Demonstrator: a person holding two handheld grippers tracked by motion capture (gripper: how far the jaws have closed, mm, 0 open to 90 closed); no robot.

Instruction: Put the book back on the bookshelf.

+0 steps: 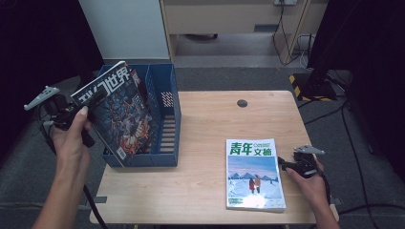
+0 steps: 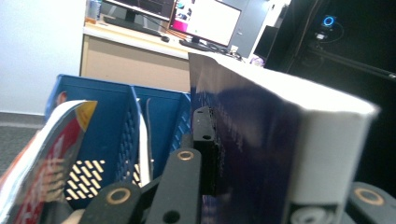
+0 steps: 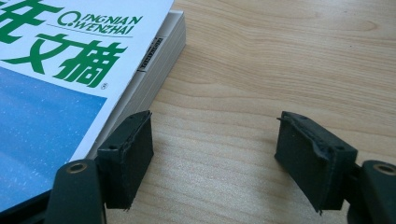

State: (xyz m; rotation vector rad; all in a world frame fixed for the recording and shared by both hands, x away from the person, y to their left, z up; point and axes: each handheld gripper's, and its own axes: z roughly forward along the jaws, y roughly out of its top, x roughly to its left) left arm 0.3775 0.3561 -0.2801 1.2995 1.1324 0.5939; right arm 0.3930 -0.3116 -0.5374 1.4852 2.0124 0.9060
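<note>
Your left forearm comes up from the bottom left, hand raised at the left edge, thumb stretched upward along the left gripper. Its jaws are clamped tight on what they carry. Your right forearm enters at the bottom right; the right gripper sits low and level, pointing left, with its jaws parted and nothing between the pads.

Dark magazine with white title and orange-blue art; blue slotted rack; white-blue magazine with green title; pale wood-grain surface; black fingers.
</note>
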